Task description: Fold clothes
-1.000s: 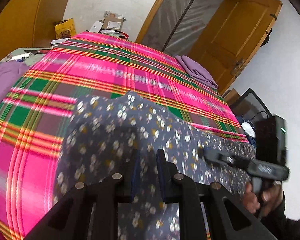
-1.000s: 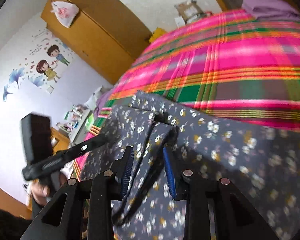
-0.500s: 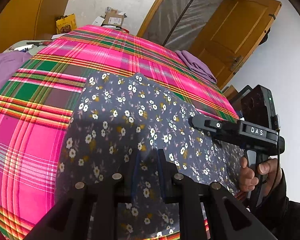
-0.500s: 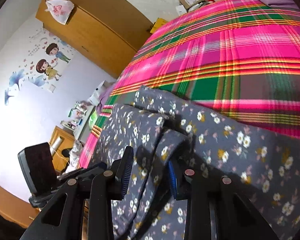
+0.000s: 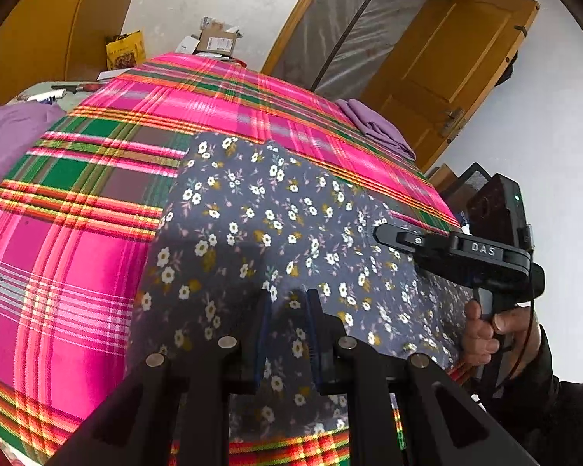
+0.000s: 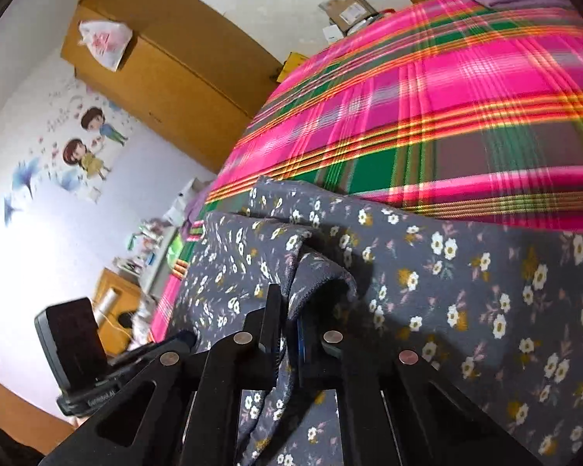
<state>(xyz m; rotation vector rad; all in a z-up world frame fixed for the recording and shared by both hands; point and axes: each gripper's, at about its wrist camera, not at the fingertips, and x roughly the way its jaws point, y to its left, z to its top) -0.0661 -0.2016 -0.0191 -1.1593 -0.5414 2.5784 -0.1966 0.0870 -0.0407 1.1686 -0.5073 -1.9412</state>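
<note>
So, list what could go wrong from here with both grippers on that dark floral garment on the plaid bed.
1. The right gripper is closing on a bunched ridge of the dark grey floral garment; it may pinch several layers, so the fold could come out lumpy.
2. The left gripper has fabric between its fingers, but how firmly is unclear; the fabric might slip out when lifted.
3. Dragging could ruck the pink and green plaid bedsheet underneath.
</note>
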